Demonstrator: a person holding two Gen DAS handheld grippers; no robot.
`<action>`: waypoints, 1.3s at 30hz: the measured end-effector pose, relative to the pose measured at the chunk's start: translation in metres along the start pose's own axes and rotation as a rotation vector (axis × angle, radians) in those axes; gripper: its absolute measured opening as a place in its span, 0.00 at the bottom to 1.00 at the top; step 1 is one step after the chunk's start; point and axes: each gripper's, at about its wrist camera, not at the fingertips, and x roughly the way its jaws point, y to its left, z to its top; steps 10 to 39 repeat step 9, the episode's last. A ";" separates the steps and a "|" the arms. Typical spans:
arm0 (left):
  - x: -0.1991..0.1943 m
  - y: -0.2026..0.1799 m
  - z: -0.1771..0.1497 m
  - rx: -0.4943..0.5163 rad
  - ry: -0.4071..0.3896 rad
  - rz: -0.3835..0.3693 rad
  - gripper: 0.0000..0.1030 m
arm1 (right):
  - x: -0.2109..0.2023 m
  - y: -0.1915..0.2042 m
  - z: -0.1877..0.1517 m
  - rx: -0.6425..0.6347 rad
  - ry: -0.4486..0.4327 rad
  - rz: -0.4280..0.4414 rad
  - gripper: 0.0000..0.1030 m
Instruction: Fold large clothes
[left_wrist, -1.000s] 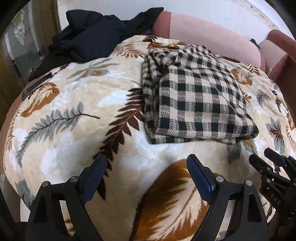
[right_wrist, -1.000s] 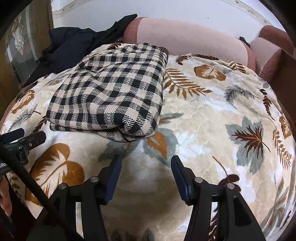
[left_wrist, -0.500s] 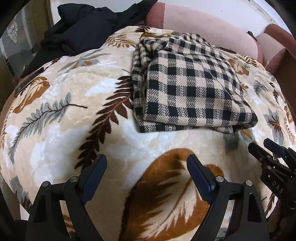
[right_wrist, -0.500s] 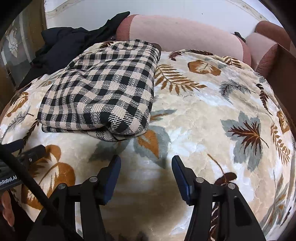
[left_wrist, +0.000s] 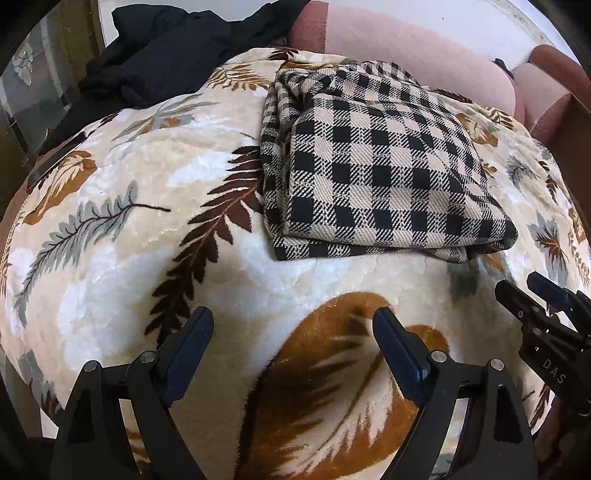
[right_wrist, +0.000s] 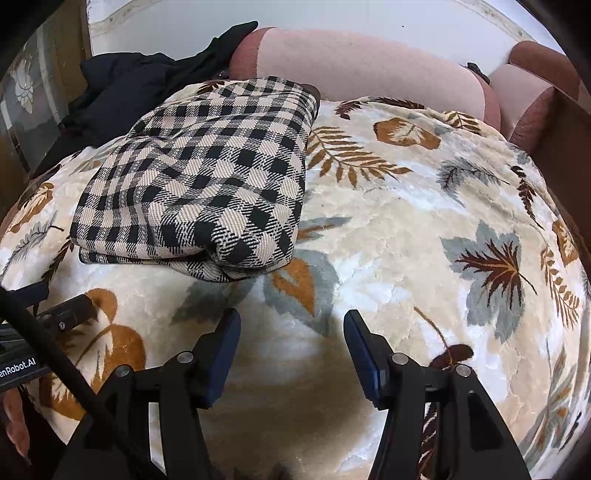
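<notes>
- Since a second ago the checked garment (left_wrist: 373, 166) sits a little lower and nearer in the left wrist view, and slightly further left and lower in the right wrist view; its folded shape is unchanged.
- The garment, black and beige check, lies folded in a thick rectangular stack on the leaf-print blanket (left_wrist: 122, 221), toward the far side of the blanket and close to the pink bolster cushion (left_wrist: 413, 48).
- Its near edge shows several stacked layers; the corner nearest the right wrist camera bulges and is rounded (right_wrist: 236, 254).
- The left gripper (left_wrist: 293, 339) hangs above bare blanket, over a large brown leaf, short of the garment's near edge; its fingers stand wide apart with nothing between them.
- The right gripper (right_wrist: 291, 345) hangs above blanket just short of the garment's near corner; its fingers are apart, less widely than the left's, and hold nothing.
- Each gripper shows at the edge of the other's view: the right one at the right edge (left_wrist: 546, 325), the left one at the left edge (right_wrist: 44, 314).
- A dark pile of clothes (left_wrist: 177, 48) lies at the far left corner, apart from the checked garment.
- A second cushion (right_wrist: 528, 77) stands at the far right.
</notes>
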 end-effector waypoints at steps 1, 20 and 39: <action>0.000 0.000 0.000 0.002 0.000 -0.001 0.85 | 0.000 0.000 0.000 -0.001 -0.002 0.000 0.61; -0.004 -0.001 0.000 0.016 -0.030 -0.005 0.85 | -0.006 0.002 0.000 -0.006 -0.028 0.002 0.64; -0.004 -0.001 0.000 0.016 -0.030 -0.005 0.85 | -0.006 0.002 0.000 -0.006 -0.028 0.002 0.64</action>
